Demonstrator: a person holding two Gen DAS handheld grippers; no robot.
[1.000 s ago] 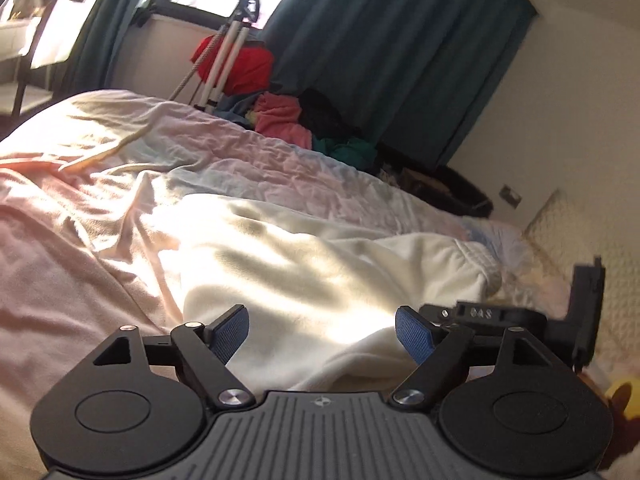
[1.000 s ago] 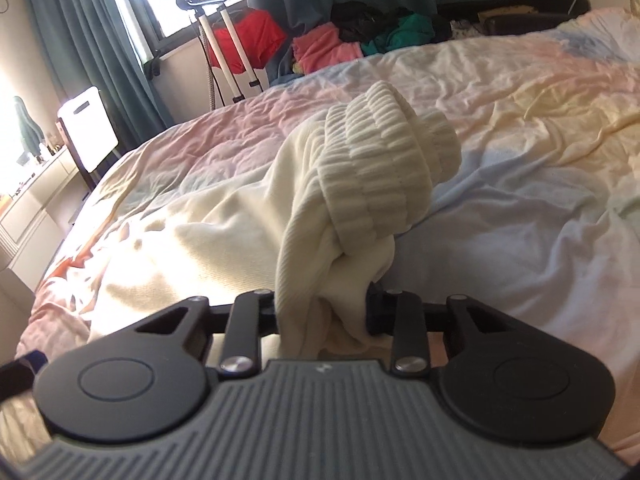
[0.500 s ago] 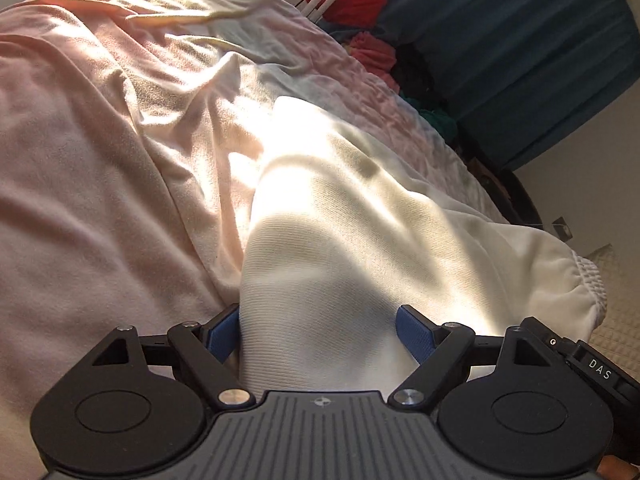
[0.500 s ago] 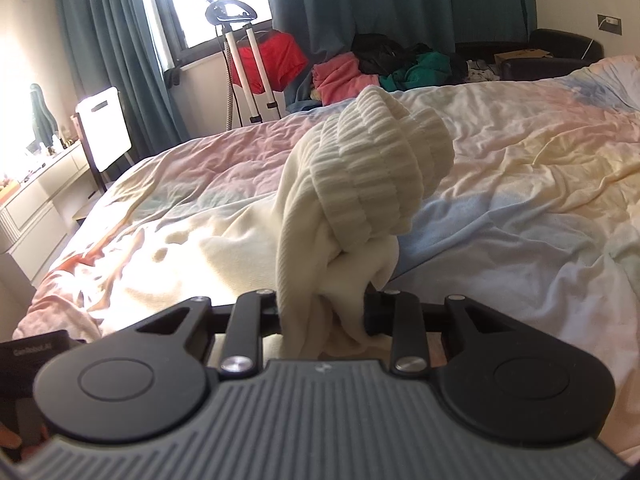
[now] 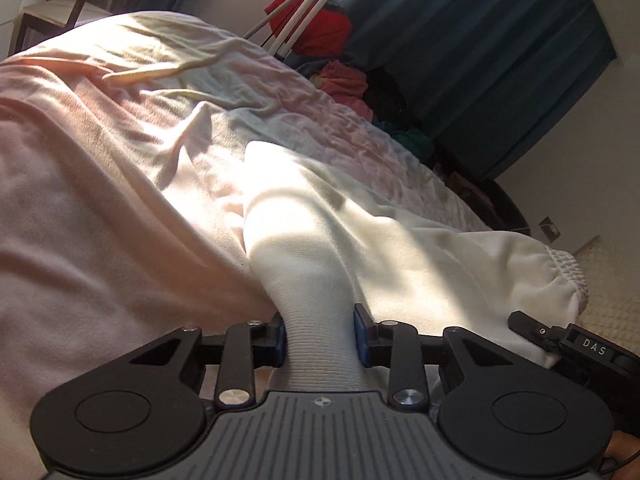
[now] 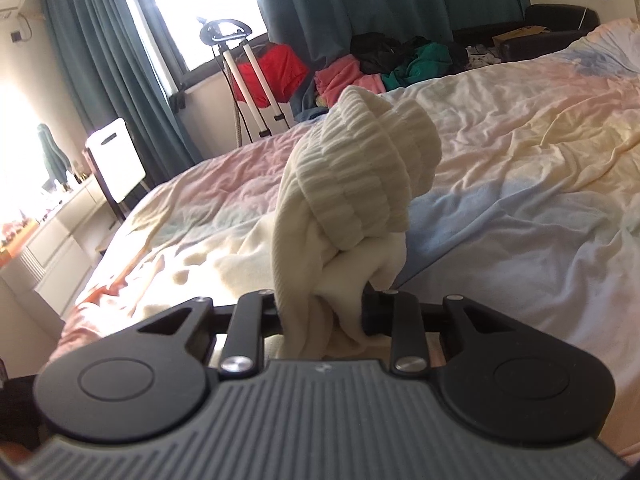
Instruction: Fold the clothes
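A cream knit garment (image 5: 360, 240) lies spread on the bed (image 5: 100, 220), its ribbed hem at the right. My left gripper (image 5: 319, 334) has a fold of the garment's near edge between its blue pads; the jaws are closing and the pads press the cloth on both sides. In the right wrist view a bunched part of the same garment, with a ribbed band (image 6: 360, 184), stands up from my right gripper (image 6: 324, 312). Those jaws are tightening on the cloth, which hides the fingertips.
The bed's pastel quilt (image 6: 520, 200) is rumpled. A pile of red, pink, black and green clothes (image 6: 360, 72) and a white-legged stand (image 6: 248, 80) sit beyond the bed under teal curtains. A dresser (image 6: 52, 232) is at left. A black housing lettered DAS (image 5: 592, 348) lies by the hem.
The left gripper came down onto the garment's near edge with wide jaws, then closed them on a fold. The right gripper kept its hold and barely moved.
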